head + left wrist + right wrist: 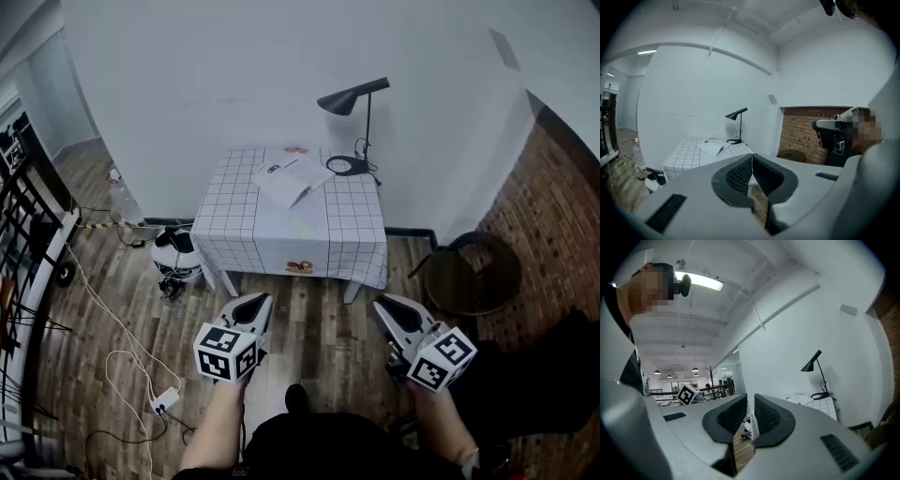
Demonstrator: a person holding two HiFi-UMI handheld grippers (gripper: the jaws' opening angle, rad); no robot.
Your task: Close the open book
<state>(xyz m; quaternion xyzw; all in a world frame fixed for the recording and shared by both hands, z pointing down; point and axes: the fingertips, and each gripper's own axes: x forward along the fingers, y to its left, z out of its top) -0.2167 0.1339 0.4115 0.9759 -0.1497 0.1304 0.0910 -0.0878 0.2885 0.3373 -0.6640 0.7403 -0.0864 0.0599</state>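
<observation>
The open book lies with white pages up at the back of a small table under a checked cloth, against the white wall. It also shows far off in the left gripper view as the book. Both grippers hang over the wooden floor well short of the table, touching nothing. My left gripper is shut, its ribbed pads meeting at the tip. My right gripper has a narrow slit between its pads with nothing in it.
A black desk lamp stands at the table's back right corner. A dark round chair sits right of the table by the brick wall. A white and black object and cables lie on the floor at left, near a black railing.
</observation>
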